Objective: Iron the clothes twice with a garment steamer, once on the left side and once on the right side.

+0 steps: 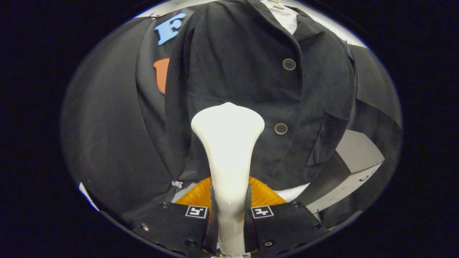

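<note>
Gripper (229, 211) clamped from both sides on smooth, glossy white garment steamer (228, 143), flared head just ahead against left front of hanging dark corduroy jacket (244, 71); two round buttons (289, 64) right of head.

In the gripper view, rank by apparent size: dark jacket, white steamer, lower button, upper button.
1. Dark jacket, hanging beyond the fingers.
2. White steamer, clamped in the gripper; nearness to the camera enlarges it.
3. Lower button and upper button look alike; unranked.
</note>
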